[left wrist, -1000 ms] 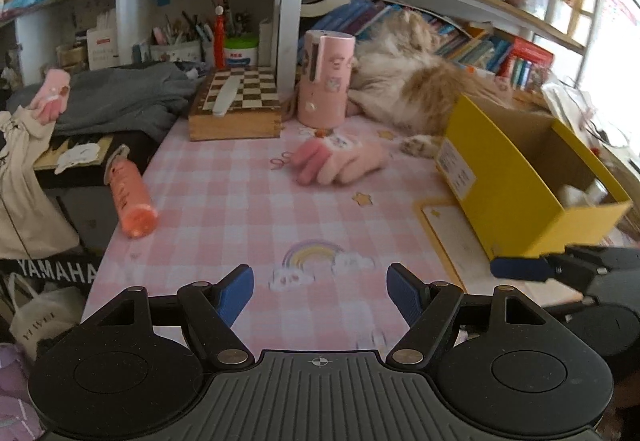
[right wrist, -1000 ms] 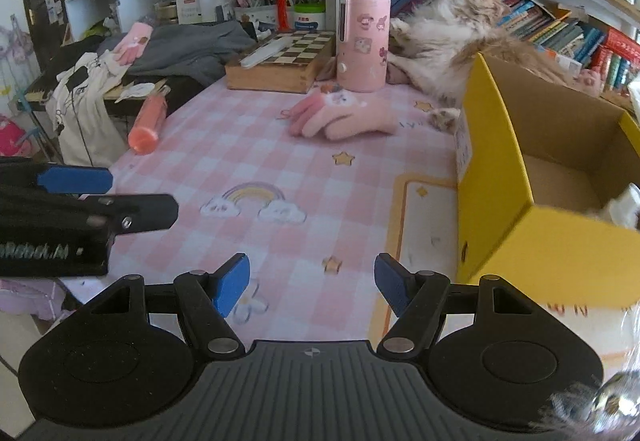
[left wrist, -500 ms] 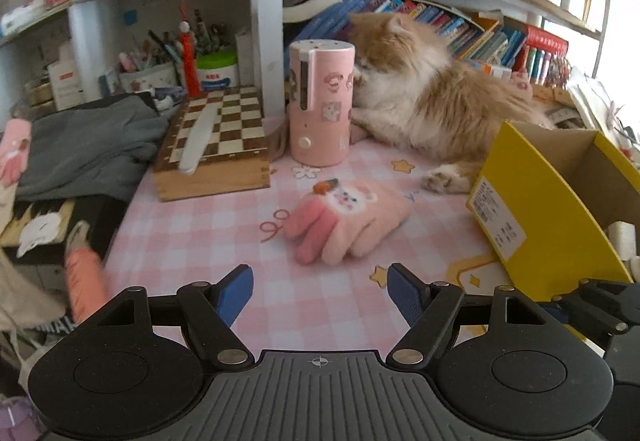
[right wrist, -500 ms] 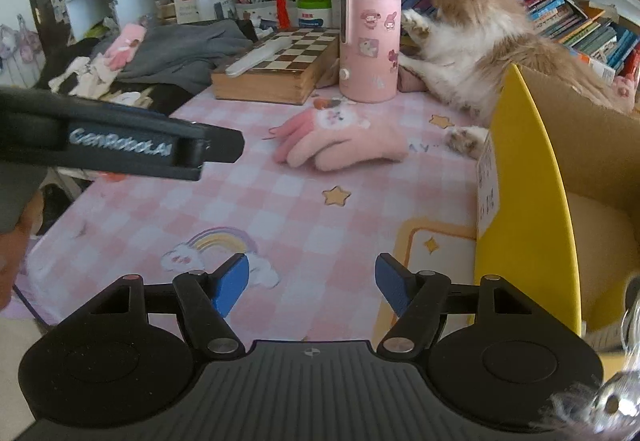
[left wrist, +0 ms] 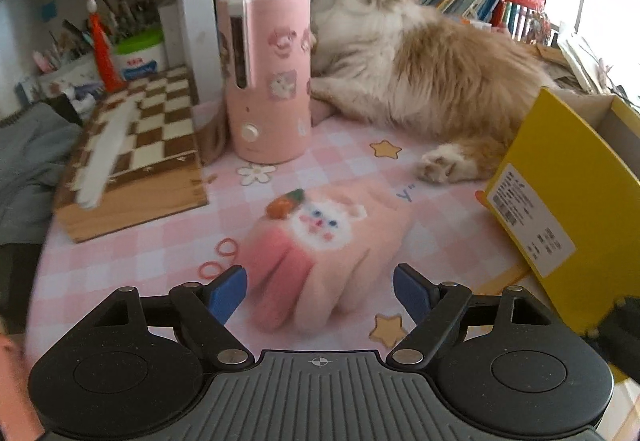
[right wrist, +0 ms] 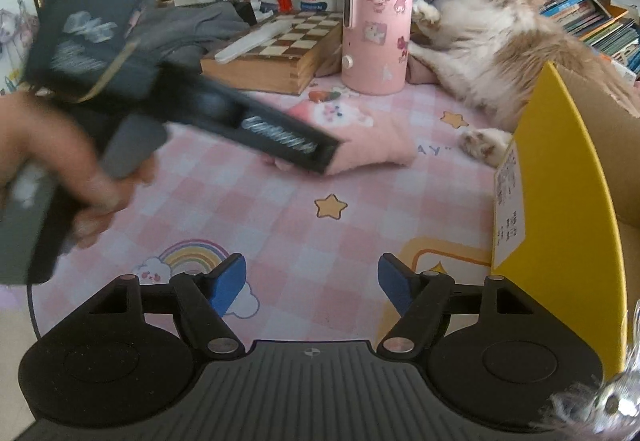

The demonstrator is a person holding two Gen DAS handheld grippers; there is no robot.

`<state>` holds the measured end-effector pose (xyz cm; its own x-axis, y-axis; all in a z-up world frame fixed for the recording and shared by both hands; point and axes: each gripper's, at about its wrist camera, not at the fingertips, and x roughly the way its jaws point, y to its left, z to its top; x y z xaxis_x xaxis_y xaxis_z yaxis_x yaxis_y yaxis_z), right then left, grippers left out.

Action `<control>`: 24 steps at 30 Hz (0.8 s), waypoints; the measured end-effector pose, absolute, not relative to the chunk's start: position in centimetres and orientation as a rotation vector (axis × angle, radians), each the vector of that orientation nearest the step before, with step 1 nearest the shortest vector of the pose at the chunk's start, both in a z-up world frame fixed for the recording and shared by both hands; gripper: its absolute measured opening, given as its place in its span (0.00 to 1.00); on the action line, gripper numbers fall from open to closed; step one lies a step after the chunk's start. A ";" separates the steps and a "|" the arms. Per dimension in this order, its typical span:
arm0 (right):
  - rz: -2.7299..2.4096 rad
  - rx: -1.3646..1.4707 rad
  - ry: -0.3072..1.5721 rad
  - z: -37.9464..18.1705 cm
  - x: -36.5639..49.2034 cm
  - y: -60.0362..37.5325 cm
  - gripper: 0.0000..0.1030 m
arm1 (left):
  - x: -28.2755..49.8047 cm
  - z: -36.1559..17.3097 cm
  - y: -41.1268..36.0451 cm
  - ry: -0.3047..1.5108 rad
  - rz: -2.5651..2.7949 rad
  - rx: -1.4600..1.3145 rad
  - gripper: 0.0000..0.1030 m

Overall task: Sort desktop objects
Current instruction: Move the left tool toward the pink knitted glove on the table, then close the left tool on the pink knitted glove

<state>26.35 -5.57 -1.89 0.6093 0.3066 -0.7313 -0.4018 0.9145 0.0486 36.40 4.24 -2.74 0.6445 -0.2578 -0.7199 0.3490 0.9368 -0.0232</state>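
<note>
On the pink checked table (left wrist: 440, 209) we see a sleeping cat (left wrist: 420, 73), a pink can (left wrist: 268, 77) and a yellow box (left wrist: 568, 209). Our left tongs (left wrist: 320, 291) have just been opening wider around the pink glove (left wrist: 320, 253), not squeezing it. Our right tongs (right wrist: 312, 283) stand apart, holding nothing.

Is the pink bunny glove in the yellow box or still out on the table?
Out. The pink glove lies flat on the checked tablecloth, left of the yellow box.

The left gripper (left wrist: 320, 291) points downward at a slant, its blue-padded jaws spread wide after just opening further, nothing pressed between them. A bare left hand (right wrist: 48, 165) grips its handle. The right gripper (right wrist: 312, 283) angles downward, jaws apart and empty.
</note>
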 end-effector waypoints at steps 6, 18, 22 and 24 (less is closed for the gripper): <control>0.398 -0.134 0.829 -2.2 26.9 -5.7 0.69 | 38.4 -4.7 3.6 0.838 -0.313 0.116 0.71; 0.340 -0.064 0.845 -2.5 28.5 -5.9 0.69 | 35.0 -1.6 4.8 0.768 -0.389 0.074 0.15; 0.320 -0.035 0.844 -2.8 29.1 -5.3 0.69 | 32.6 0.0 7.2 0.744 -0.343 -0.033 0.15; 0.310 -0.027 0.840 -3.0 29.5 -4.9 0.69 | 31.3 0.7 8.8 0.733 -0.316 -0.105 0.15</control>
<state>29.47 -4.94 -2.99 0.6253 0.2595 -0.7359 -0.2811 0.9547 0.0978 31.34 8.77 0.71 0.6980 -0.3193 -0.6409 0.2461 0.9475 -0.2040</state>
